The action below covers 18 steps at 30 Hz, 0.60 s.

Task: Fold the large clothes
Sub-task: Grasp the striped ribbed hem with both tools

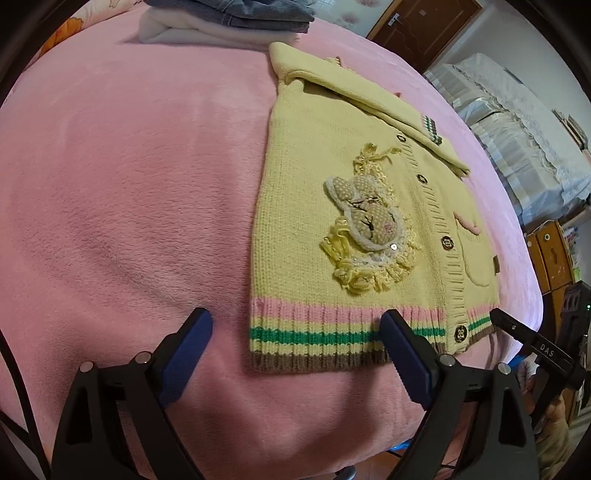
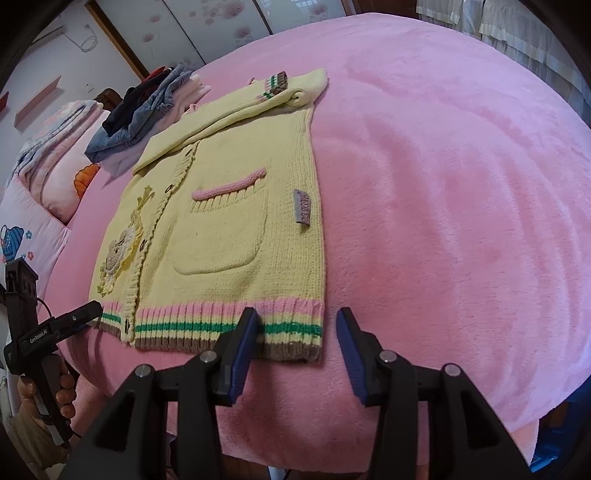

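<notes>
A yellow knitted cardigan lies flat on the pink blanket, buttoned, with both sleeves folded across its top. It has a bunny patch, a pocket and a striped hem. It also shows in the right wrist view. My left gripper is open at the hem's left corner, one finger on each side of it. My right gripper is open at the hem's right corner, its left finger over the hem. Each gripper shows in the other's view: the right one, the left one.
A stack of folded clothes lies beyond the cardigan's collar, also in the left wrist view. A pillow and quilt lie at the bed's head. The blanket spreads wide to the right. A covered cabinet and door stand beyond the bed.
</notes>
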Each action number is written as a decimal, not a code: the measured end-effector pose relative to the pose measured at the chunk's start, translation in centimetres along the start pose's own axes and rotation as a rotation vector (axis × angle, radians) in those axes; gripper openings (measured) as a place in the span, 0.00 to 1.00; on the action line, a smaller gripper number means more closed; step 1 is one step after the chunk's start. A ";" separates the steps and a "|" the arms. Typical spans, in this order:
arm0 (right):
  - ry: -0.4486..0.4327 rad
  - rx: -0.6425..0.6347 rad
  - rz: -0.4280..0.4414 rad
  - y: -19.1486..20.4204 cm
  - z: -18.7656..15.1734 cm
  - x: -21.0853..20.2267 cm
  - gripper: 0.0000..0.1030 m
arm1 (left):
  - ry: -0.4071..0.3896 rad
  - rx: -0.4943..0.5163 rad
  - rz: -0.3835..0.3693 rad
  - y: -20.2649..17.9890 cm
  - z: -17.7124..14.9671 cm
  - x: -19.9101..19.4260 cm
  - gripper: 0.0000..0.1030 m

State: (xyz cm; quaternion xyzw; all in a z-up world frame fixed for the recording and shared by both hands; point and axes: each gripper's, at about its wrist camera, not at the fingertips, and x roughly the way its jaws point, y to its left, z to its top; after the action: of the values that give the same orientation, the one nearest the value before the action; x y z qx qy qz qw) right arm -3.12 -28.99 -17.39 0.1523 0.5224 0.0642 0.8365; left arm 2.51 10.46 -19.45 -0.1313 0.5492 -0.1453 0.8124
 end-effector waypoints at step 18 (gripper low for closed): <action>0.030 0.043 0.092 -0.8 -0.3 0.6 0.22 | 0.024 -0.052 -0.168 1.2 0.0 0.6 0.87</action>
State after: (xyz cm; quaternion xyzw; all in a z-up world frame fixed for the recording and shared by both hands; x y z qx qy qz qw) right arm -3.17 -29.52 -18.26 0.1931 0.5288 0.0936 0.8212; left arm 2.79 11.37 -20.41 -0.1962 0.5494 -0.1999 0.7872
